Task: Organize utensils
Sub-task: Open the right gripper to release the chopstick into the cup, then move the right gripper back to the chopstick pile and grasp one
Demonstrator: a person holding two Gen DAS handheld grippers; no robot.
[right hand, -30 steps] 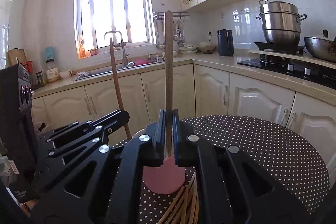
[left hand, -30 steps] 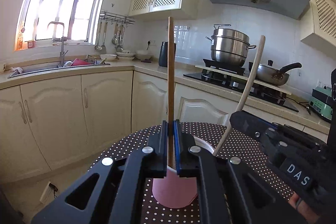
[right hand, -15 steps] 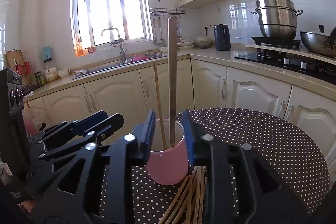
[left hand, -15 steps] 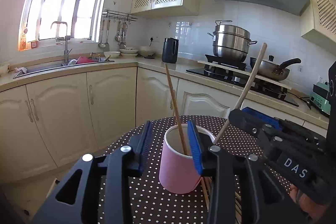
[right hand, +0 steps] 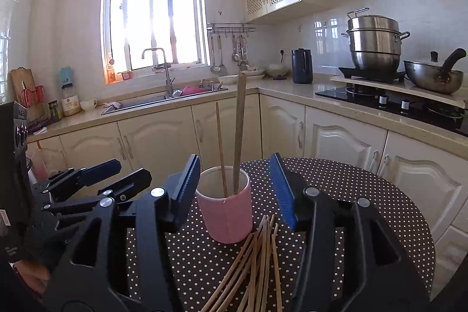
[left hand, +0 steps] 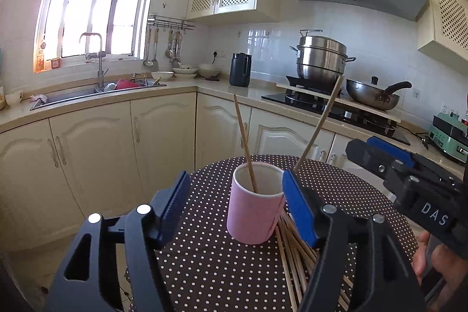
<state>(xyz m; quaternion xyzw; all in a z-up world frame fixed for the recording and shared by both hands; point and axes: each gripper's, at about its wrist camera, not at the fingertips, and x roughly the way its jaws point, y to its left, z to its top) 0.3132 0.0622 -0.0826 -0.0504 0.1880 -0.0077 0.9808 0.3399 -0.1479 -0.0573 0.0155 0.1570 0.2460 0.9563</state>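
Note:
A pink cup (left hand: 254, 209) (right hand: 225, 212) stands on the round polka-dot table (left hand: 204, 259). Two wooden chopsticks (left hand: 244, 136) (right hand: 239, 130) lean free inside it, one to each side in the left wrist view. My left gripper (left hand: 234, 183) is just short of the cup with its jaws opening; the pads touch nothing. My right gripper (right hand: 234, 165) frames the cup the same way, jaws opening and empty. A pile of several chopsticks (left hand: 292, 253) (right hand: 257, 262) lies on the cloth in front of the cup. Each gripper shows in the other's view: the right gripper (left hand: 380, 157) and the left gripper (right hand: 111, 174).
Cream cabinets and a counter run behind the table, with a sink (right hand: 163, 100), a dark kettle (left hand: 240, 69), and a stove holding a steel steamer pot (left hand: 321, 57) and a pan (left hand: 373, 94). A person's hand (left hand: 430, 253) holds the right gripper.
Both grippers were shut on upright chopsticks over the cup. They have opened and drawn back and upward, and the two chopsticks now lean loose in the cup.

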